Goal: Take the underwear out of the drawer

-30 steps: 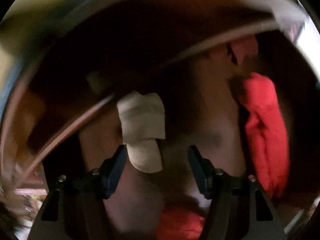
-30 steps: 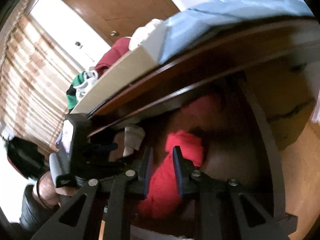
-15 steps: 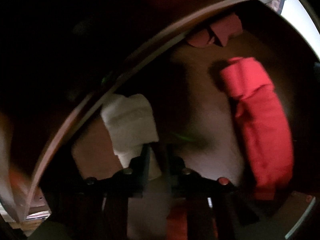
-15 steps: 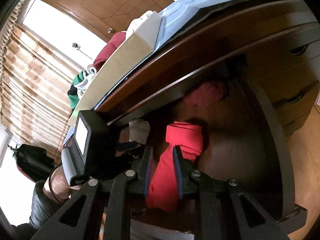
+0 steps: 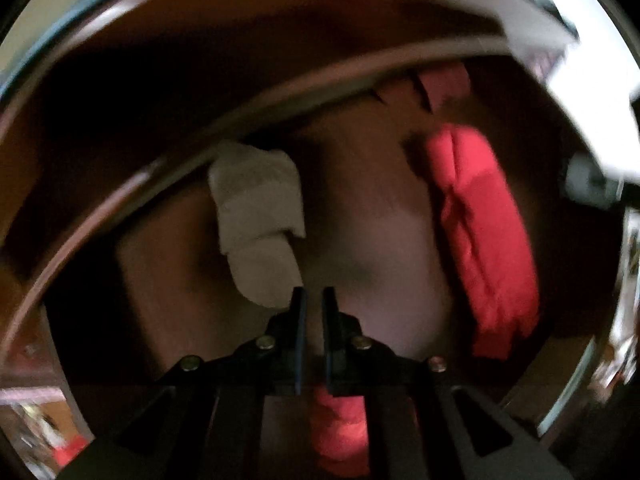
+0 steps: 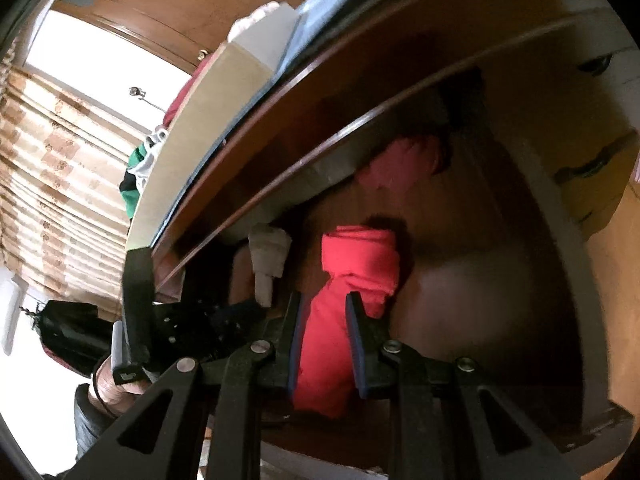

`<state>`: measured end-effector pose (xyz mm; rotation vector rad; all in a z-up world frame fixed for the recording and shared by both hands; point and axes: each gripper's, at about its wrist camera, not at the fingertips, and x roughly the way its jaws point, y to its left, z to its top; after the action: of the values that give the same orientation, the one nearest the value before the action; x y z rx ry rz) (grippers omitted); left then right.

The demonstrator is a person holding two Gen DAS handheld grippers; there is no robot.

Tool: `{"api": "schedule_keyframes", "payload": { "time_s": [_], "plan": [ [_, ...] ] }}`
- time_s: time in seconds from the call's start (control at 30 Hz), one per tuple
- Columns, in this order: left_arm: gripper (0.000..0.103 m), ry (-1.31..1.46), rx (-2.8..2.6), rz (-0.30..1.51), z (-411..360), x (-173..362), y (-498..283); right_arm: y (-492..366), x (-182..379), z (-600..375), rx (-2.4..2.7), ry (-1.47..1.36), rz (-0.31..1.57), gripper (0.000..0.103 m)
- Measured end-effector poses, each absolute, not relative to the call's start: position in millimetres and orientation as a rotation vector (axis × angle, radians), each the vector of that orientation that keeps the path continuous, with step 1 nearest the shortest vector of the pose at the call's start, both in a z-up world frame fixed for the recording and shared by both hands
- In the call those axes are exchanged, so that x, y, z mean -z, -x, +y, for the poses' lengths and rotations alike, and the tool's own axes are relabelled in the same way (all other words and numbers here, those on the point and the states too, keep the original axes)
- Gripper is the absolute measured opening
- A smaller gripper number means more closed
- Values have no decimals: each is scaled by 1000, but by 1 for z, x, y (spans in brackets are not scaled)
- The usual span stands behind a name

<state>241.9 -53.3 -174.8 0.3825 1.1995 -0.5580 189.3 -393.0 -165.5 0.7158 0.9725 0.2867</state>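
My left gripper [image 5: 311, 300], jaws pressed together on nothing, sits just right of the white folded underwear [image 5: 258, 220] in the drawer [image 6: 576, 280], whose long axis runs away from me, while my right gripper [image 6: 322, 306], part-spread, frames the red garment [image 6: 352, 280]

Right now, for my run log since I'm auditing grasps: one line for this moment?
left gripper: jaws shut, empty, beside white cloth | right gripper: jaws open over red garment | drawer: open
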Motion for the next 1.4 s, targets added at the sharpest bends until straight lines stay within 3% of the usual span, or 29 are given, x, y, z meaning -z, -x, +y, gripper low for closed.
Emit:
{"api": "schedule_keyframes", "payload": {
  "time_s": [0.03, 0.07, 0.1, 0.13, 0.17, 0.27, 0.37, 0.67, 0.73, 0.77, 0.8, 0.87, 0.93, 1.0, 1.1, 1.4],
  "plan": [
    [9, -342, 546, 1196, -52, 173, -245, -193, 169, -391, -279, -730, 996, 35],
    [21, -318, 533, 1192, -51, 172, -246, -195, 171, -390, -277, -739, 1010, 43],
    [40, -309, 512, 1184, -50, 171, -246, -197, 172, -388, -278, -741, 1015, 61],
    [50, -301, 479, 1172, -51, 171, -248, -199, 172, -385, -272, -739, 1019, 73],
    [62, -290, 446, 1170, -52, 171, -250, -202, 172, -383, -260, -734, 1028, 74],
    [69, -201, 352, 1186, -52, 174, -260, -214, 177, -371, -233, -672, 1109, 74],
    [90, -57, 182, 1251, -42, 185, -268, -226, 188, -358, -201, -611, 1201, 74],
    [92, 151, -29, 1265, -38, 207, -279, -242, 203, -331, -126, -551, 1325, 74],
    [90, 171, -42, 1261, -37, 213, -276, -245, 209, -331, -135, -586, 1362, 67],
    [78, 175, -44, 1258, -38, 217, -270, -246, 213, -331, -140, -603, 1377, 62],
    [54, 177, -45, 1256, -38, 222, -259, -247, 216, -330, -138, -602, 1390, 49],
    [32, 184, -36, 1252, -45, 226, -261, -250, 220, -328, -172, -614, 1406, 48],
    [30, 205, -1, 1243, -45, 231, -260, -253, 218, -322, -192, -569, 1413, 45],
    [14, 215, 21, 1241, -44, 235, -257, -253, 216, -319, -215, -535, 1410, 43],
    [4, 241, 87, 1255, -45, 247, -249, -252, 216, -319, -275, -549, 1398, 39],
    [5, 245, 92, 1267, -39, 266, -251, -252, 211, -335, -280, -608, 1359, 39]
  ]
}}
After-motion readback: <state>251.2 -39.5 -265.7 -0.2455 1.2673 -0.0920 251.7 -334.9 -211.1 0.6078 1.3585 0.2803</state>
